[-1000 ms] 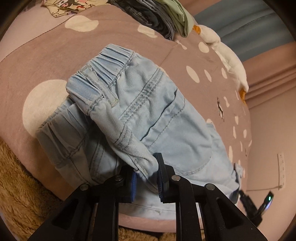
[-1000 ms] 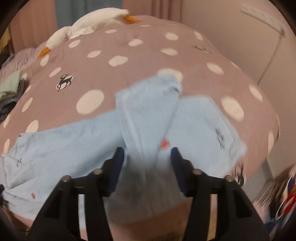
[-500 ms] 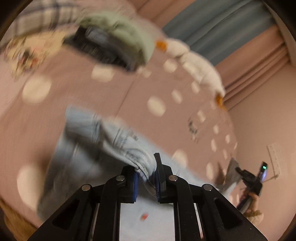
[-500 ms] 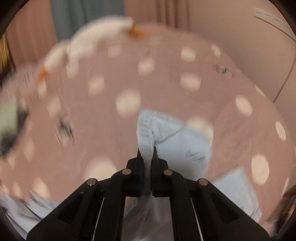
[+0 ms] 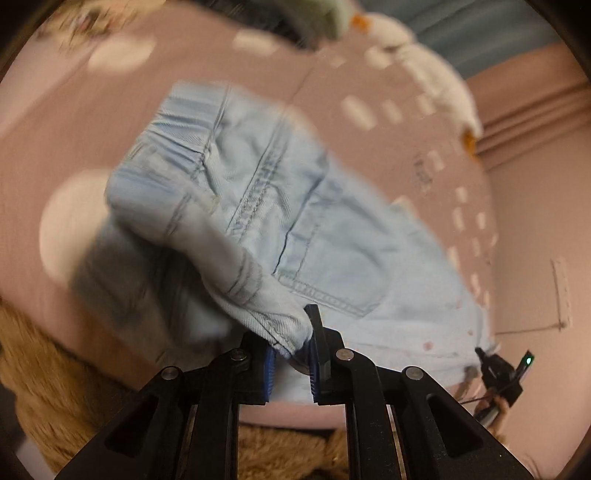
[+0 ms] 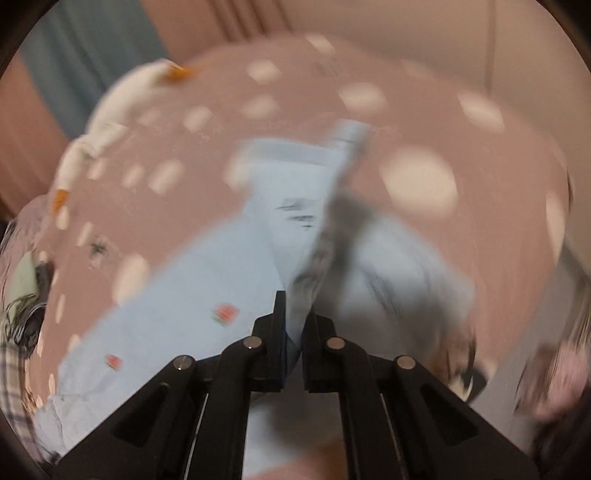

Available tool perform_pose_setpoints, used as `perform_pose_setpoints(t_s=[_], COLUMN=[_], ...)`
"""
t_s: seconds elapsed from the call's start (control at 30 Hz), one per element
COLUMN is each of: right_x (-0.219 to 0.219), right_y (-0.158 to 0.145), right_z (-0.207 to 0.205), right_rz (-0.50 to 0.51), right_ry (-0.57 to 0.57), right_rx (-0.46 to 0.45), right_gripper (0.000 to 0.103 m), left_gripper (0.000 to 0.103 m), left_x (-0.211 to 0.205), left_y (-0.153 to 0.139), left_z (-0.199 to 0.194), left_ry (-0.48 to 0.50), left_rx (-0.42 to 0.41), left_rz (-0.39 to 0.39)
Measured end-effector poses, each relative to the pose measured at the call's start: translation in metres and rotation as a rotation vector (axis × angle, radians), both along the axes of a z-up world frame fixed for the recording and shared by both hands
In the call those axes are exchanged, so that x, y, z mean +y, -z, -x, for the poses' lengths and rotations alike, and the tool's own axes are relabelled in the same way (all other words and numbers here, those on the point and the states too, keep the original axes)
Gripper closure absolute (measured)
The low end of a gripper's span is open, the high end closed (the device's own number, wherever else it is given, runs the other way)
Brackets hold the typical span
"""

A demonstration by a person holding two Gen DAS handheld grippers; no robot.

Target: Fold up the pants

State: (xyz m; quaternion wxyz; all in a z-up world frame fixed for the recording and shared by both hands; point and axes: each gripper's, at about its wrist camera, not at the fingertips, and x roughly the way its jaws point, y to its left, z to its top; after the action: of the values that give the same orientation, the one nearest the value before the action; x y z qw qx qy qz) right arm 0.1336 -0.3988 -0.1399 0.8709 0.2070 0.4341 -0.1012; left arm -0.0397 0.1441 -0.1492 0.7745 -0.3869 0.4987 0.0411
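Light blue denim pants (image 5: 295, 206) lie on a pink bedspread with white dots (image 5: 388, 155). In the left wrist view my left gripper (image 5: 291, 347) is shut on a bunched corner of the waistband, lifted off the bed, with the back pocket showing beyond it. In the right wrist view, which is blurred, my right gripper (image 6: 293, 332) is shut on a raised fold of a pant leg (image 6: 291, 206); the rest of the pants (image 6: 166, 314) stretch away to the lower left. The right gripper also shows at the far right edge of the left wrist view, small and dark.
A white plush goose (image 5: 424, 62) lies along the far side of the bed. A pile of other clothes (image 5: 295, 18) sits at the back. A brown fuzzy blanket (image 5: 44, 369) hangs at the near edge. Pink wall (image 5: 546, 258) stands on the right.
The right gripper closed from open onto the pant leg and lifted it. The left gripper kept its hold on the waistband, swung up and came back near where it was.
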Motion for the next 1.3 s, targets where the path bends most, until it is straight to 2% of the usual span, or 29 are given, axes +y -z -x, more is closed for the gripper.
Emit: perform_pose_setpoints(t_s=[0.1,0.2,0.27,0.33,0.37,0.47,0.5,0.53,0.6,0.73,0.83,0.93,1.0,1.13,1.3], right_x=[-0.011,-0.013,-0.017,-0.028,-0.034,-0.044,-0.046,-0.047,-0.047,-0.049,-0.049,-0.050,-0.052,-0.049,-0.044], right_y=[0.009,0.004,0.000,-0.002,0.000,0.002,0.002,0.002,0.004,-0.014,-0.013,0.005,0.017,0.016,0.017], right_z=[0.007,0.004,0.006,0.013,0.014,0.017,0.017,0.018,0.015,0.031,0.037,0.036,0.033,0.030,0.028], right_rz=[-0.075,-0.067,-0.048,-0.043,-0.056,-0.092,-0.091,-0.084,-0.087,-0.100,-0.077,-0.052,-0.061,-0.021,0.017], right_ry=[0.028,0.032,0.047,0.087,0.105,0.108,0.104,0.100,0.099,0.109,0.117,0.121,0.127,0.118,0.126], right_rx=[-0.019,-0.006,-0.015,-0.027,-0.023,-0.025,-0.031,-0.038,-0.034,-0.092,-0.065,-0.009,0.015,0.027,0.033], right_gripper=[0.098,0.092,0.085,0.068,0.067,0.073,0.088,0.099,0.100,0.101,0.101,0.101,0.103,0.103,0.103], left_gripper=[0.090,0.090,0.090,0.090,0.090,0.090,0.090,0.090,0.090,0.090,0.090,0.086,0.086,0.086,0.086], left_x=[-0.001,0.000,-0.001,0.001,0.002,0.003,0.003,0.001,-0.001,-0.004,-0.003,-0.004,-0.005,-0.010,-0.010], left_y=[0.004,0.001,0.000,-0.001,-0.001,0.001,0.001,0.000,-0.005,-0.026,-0.015,0.009,0.009,0.009,0.010], left_z=[0.000,-0.003,-0.006,-0.007,-0.007,-0.009,-0.007,-0.009,-0.009,-0.001,0.003,-0.001,-0.004,-0.007,-0.007], left_ry=[-0.018,-0.027,-0.027,-0.028,-0.030,-0.043,-0.041,-0.035,-0.034,-0.006,0.001,-0.007,-0.011,-0.002,-0.018], left_rx=[0.002,0.005,0.004,0.003,0.006,-0.008,-0.009,-0.004,0.008,-0.019,0.033,0.081,0.081,0.086,0.080], left_rz=[0.001,0.009,0.010,0.021,0.027,0.031,0.018,0.002,-0.017,-0.048,-0.035,-0.038,-0.041,-0.064,-0.042])
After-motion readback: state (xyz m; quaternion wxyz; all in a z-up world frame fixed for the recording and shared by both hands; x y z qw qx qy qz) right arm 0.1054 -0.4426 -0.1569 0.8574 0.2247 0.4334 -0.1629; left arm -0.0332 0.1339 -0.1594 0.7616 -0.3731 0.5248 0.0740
